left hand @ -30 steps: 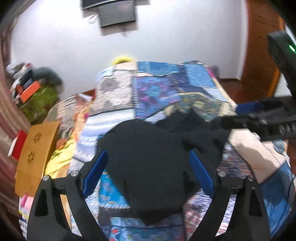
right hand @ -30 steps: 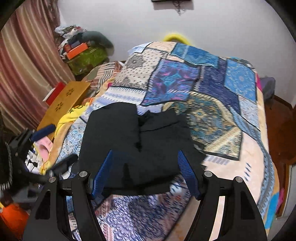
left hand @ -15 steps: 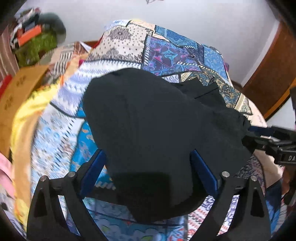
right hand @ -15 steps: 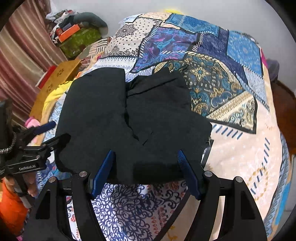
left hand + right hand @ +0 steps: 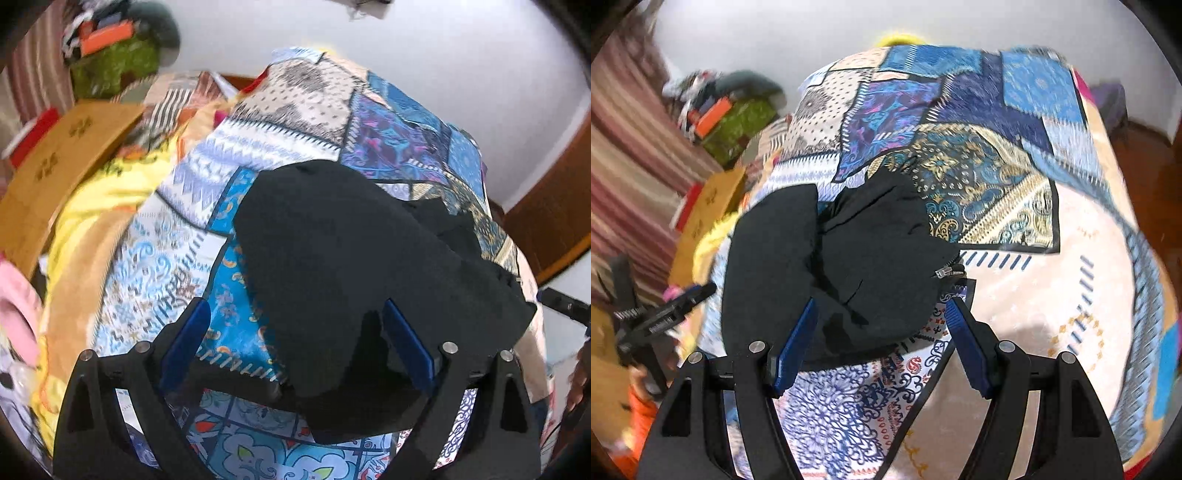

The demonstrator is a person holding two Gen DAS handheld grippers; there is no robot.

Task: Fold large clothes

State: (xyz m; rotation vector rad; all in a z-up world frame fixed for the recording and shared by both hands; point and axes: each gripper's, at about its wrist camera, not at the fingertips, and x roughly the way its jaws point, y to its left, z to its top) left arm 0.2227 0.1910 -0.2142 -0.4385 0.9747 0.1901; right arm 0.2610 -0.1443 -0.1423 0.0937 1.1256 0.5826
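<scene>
White wall backs everything I see, and below it a bed spread with a patchwork quilt (image 5: 1027,295) of blue, purple, gold and cream printed panels fills both views. On the quilt, toward its near edge, lies the black folded garment (image 5: 351,258) of soft matte cloth, its metal zipper pull (image 5: 947,273) showing at the hem that faces the cream panel. Beside the quilt's left side I make out a flat tan wooden board (image 5: 62,158) with cut-out flower shapes, and past it a green box (image 5: 738,125) under an orange one. My left gripper (image 5: 295,341) hangs over the garment's near corner, blue pads spread wide, nothing pinched. My right gripper (image 5: 879,338) hangs over the garment's near hem, jaws likewise wide and empty.
</scene>
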